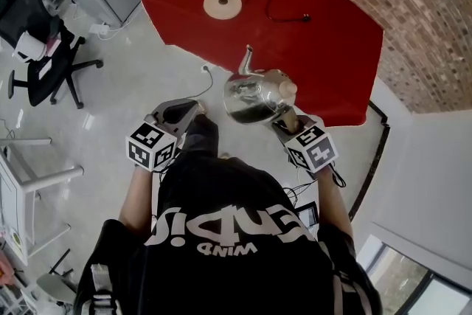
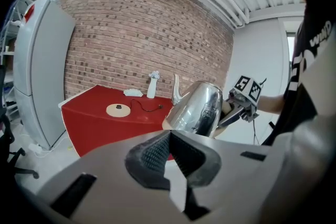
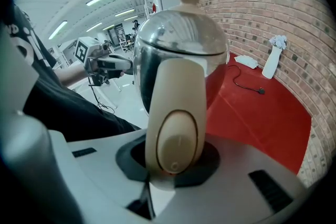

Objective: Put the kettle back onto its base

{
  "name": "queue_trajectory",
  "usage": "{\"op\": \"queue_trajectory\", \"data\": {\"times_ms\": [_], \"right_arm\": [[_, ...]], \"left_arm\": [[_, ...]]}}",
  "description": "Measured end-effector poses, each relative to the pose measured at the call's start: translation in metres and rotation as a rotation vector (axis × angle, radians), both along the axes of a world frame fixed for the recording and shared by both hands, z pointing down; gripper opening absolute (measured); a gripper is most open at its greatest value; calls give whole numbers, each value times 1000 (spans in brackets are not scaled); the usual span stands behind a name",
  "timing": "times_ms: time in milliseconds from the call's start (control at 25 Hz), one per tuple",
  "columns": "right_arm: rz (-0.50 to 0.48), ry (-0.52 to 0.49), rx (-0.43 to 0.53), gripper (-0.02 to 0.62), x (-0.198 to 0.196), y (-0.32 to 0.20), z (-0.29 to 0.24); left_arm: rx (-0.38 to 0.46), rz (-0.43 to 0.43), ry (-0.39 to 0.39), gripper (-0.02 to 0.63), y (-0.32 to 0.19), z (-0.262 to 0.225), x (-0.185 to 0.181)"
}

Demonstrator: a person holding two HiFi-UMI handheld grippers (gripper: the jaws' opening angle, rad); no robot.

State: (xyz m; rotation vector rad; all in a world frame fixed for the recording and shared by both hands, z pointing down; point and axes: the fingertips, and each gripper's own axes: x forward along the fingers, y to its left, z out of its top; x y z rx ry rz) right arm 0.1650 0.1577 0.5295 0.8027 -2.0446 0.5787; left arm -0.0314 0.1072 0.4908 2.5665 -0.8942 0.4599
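Beside red table [image 1: 332, 40], kettle [image 1: 251, 96] tight in right hand-held gripper [image 3: 176, 162]; left one [image 2: 169, 152] closed, empty.

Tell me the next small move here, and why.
Probably carry the kettle forward over the red table toward the round base. The right gripper is clamped on the kettle's handle, the kettle hangs in the air at the table's near edge, and the base lies bare farther in. The left gripper is shut and empty.
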Motion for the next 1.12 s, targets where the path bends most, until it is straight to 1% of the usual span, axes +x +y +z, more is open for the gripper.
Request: {"op": "queue_trajectory", "data": {"times_ms": [280, 600, 760, 1120], "right_arm": [[-1, 11, -7, 66, -10, -46, 4], [16, 21, -31, 66, -20, -112, 6], [27, 29, -38, 66, -29, -143, 1], [66, 24, -36, 66, -53, -205, -9]], "left_arm": [[-30, 8, 6, 6, -48, 12, -10], [-50, 25, 21, 6, -127, 16, -14], [-61, 47, 33, 6, -158, 12, -20], [-69, 103, 30, 6, -227, 7, -35]]}}
